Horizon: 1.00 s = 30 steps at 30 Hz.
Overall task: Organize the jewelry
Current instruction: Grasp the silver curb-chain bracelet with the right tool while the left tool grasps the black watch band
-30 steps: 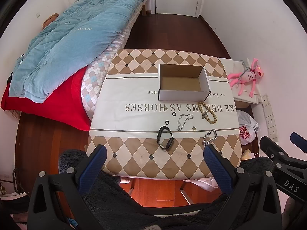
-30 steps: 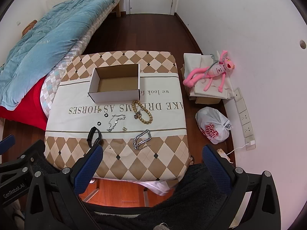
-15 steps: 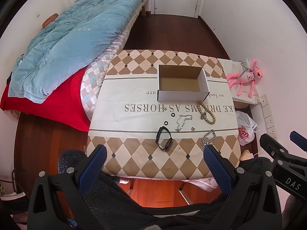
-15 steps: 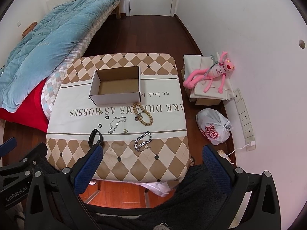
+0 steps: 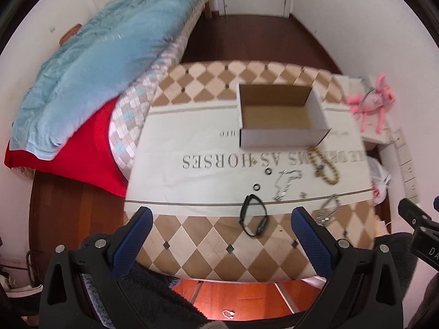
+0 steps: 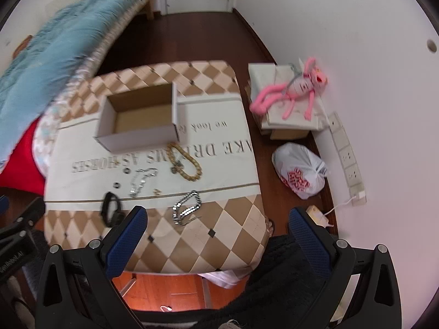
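While both of our grippers hang above the near edge of the bench [image 5: 192, 235], none of the jewelry is between the jaws. At the upper left of the left wrist view lies a bed with a blue blanket [image 5: 104, 63] over a red cover [image 5: 82, 159]. Lower down, our left gripper [image 5: 221, 235] has its jaws wide apart and holds nothing. Between its blue fingers [image 5: 131, 244] we see a black band [image 5: 252, 216] lying on the checkered cloth, and just above it two small black rings [image 5: 257, 187]. Further up, in the middle of the frame, stands an open cardboard box [image 5: 279, 118], and we see nothing inside it. To the right of the rings lies a thin silver chain [image 5: 286, 182], then a wooden bead bracelet [image 5: 325, 166] below the right corner of the box.

In the right wrist view, the box [image 6: 140, 119] is at the upper left, the beads [image 6: 185, 163] are below it, and a thick silver bracelet [image 6: 188, 208] lies in the middle, just above our right gripper [image 6: 218, 238]. Its jaws are also wide apart and hold nothing. On the floor at the right we see a pink plush toy [image 6: 293, 90] on a white block and a white plastic bag [image 6: 300, 172] below it.
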Tool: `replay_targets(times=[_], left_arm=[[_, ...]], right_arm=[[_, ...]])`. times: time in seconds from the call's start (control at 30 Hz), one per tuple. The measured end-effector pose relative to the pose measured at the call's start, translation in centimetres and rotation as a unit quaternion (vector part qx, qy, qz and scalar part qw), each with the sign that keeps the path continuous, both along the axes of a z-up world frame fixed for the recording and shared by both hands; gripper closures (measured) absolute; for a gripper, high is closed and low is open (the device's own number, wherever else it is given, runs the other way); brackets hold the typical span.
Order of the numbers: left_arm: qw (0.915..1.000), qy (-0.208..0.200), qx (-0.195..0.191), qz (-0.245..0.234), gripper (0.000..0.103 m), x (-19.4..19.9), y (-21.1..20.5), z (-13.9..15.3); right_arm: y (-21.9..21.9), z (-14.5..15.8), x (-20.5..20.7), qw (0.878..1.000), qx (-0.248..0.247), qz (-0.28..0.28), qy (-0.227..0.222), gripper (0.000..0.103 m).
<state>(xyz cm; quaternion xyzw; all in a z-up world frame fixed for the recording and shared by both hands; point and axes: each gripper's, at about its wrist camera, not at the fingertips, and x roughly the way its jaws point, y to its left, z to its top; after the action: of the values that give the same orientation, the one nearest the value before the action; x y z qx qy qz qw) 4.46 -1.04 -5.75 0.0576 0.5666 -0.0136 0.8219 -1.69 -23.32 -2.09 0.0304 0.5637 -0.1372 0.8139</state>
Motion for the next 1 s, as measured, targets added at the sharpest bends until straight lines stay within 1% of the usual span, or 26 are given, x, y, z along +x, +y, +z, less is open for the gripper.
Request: replay_targets(times=[0.07, 0.17, 0.23, 0.27, 0.3, 0.33, 0.37, 0.47, 0.57, 0.67, 0.7, 0.77, 0.8, 0.87, 0.93, 0.97, 1.0], left_arm=[[0.9998, 0.018, 0.007, 0.002, 0.001, 0.9, 0.3, -2.2], [0.9991, 0.041, 0.011, 0.005, 0.001, 1.6, 0.9, -5.2], [0.9981, 0.060, 0.008, 0.008, 0.002, 2.2, 1.2, -7.3], [0.9974, 0.072, 0.006, 0.010, 0.009, 2.4, 1.4, -8.3], [0.9965, 0.083, 0.003, 0.013, 0.013, 2.5, 1.5, -9.2], [0.9953, 0.095, -0.004, 0.016, 0.019, 2.7, 1.6, -10.0], [0.9941, 0.106, -0.012, 0.020, 0.023, 2.8, 1.8, -10.8], [0.9906, 0.130, -0.031, 0.028, 0.023, 3.1, 2.1, -12.8], [0.9890, 0.139, -0.044, 0.024, 0.023, 3.3, 1.9, -13.9], [0.9879, 0.146, -0.049, 0.015, 0.023, 3.5, 1.4, -15.0], [0.9876, 0.149, -0.047, 0.012, 0.024, 3.5, 1.2, -15.3], [0.9864, 0.158, -0.047, 0.007, 0.041, 3.6, 1.0, -16.0], [0.9856, 0.162, -0.049, 0.005, 0.045, 3.6, 1.0, -16.4], [0.9848, 0.166, -0.052, 0.003, 0.063, 3.5, 1.1, -17.1], [0.9864, 0.158, -0.047, -0.003, 0.072, 3.5, 1.2, -17.3], [0.9873, 0.152, -0.045, -0.010, 0.080, 3.5, 1.2, -17.3], [0.9876, 0.150, -0.046, -0.015, 0.084, 3.6, 1.1, -17.3]], right_arm=[[-0.4, -2.8, 0.8, 1.000, 0.002, -0.007, 0.022, 0.002], [-1.0, -7.1, 1.9, 0.998, 0.015, -0.020, 0.055, 0.012], [-1.4, -10.1, 2.4, 0.997, 0.026, -0.031, 0.071, 0.017], [-1.4, -11.3, 2.6, 0.996, 0.030, -0.033, 0.079, 0.020], [-1.5, -12.6, 2.9, 0.995, 0.035, -0.037, 0.087, 0.022], [-1.6, -13.7, 3.1, 0.994, 0.044, -0.042, 0.091, 0.023], [-1.5, -14.6, 3.3, 0.993, 0.051, -0.045, 0.095, 0.024], [-1.3, -16.7, 4.0, 0.991, 0.065, -0.056, 0.107, 0.026], [-1.3, -18.0, 4.6, 0.989, 0.074, -0.065, 0.112, 0.030], [-1.4, -19.2, 4.9, 0.987, 0.085, -0.070, 0.119, 0.040], [-1.4, -19.7, 5.0, 0.986, 0.091, -0.071, 0.123, 0.041], [-1.3, -19.8, 5.1, 0.986, 0.098, -0.073, 0.111, 0.045], [-1.2, -19.8, 5.2, 0.987, 0.092, -0.071, 0.110, 0.045], [-0.9, -19.8, 5.3, 0.989, 0.084, -0.064, 0.105, 0.047], [-0.6, -19.7, 5.2, 0.990, 0.081, -0.059, 0.098, 0.049], [-0.5, -19.7, 5.2, 0.991, 0.080, -0.057, 0.096, 0.050], [-0.1, -19.5, 5.1, 0.991, 0.079, -0.055, 0.095, 0.051]])
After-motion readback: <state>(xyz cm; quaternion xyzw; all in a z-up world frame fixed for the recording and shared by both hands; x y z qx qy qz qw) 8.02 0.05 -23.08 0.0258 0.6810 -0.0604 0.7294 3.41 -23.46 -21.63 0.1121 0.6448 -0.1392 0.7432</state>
